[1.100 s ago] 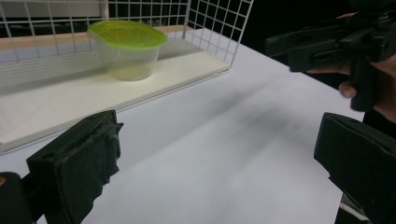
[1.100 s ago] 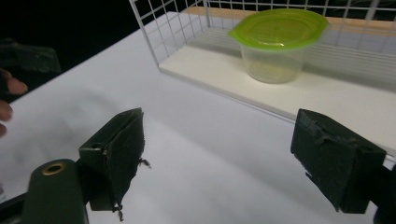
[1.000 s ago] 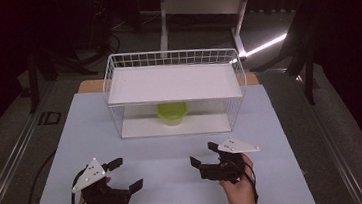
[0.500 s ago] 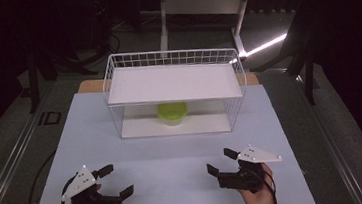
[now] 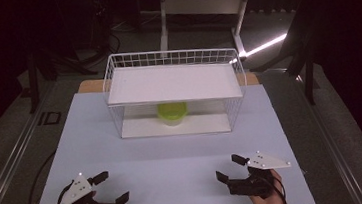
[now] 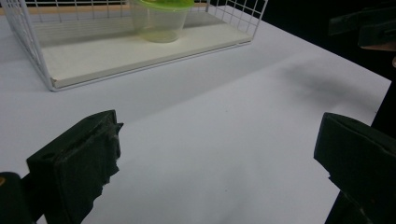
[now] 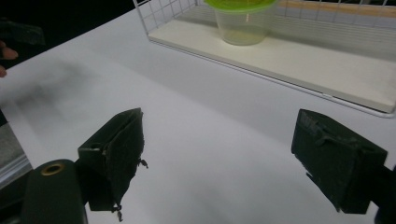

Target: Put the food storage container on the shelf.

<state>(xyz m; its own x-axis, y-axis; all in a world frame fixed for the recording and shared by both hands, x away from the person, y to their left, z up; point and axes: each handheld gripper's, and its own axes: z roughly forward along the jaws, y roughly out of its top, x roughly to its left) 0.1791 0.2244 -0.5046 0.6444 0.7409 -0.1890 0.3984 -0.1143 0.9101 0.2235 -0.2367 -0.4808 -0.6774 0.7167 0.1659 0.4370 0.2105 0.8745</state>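
Clear plastic tub (image 5: 172, 114), green lid: I judged it light, slippery; grip sidewall. Left gripper (image 5: 110, 188), right gripper (image 5: 231, 167) gaped wide, empty.

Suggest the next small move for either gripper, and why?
Probably move the right gripper forward toward the clear plastic tub with the green lid on the lower shelf of the white wire rack. Both it and the left gripper sit open and empty at the near edge of the white table, and the rack's near side looks open, so the tub seems the only thing to reach.
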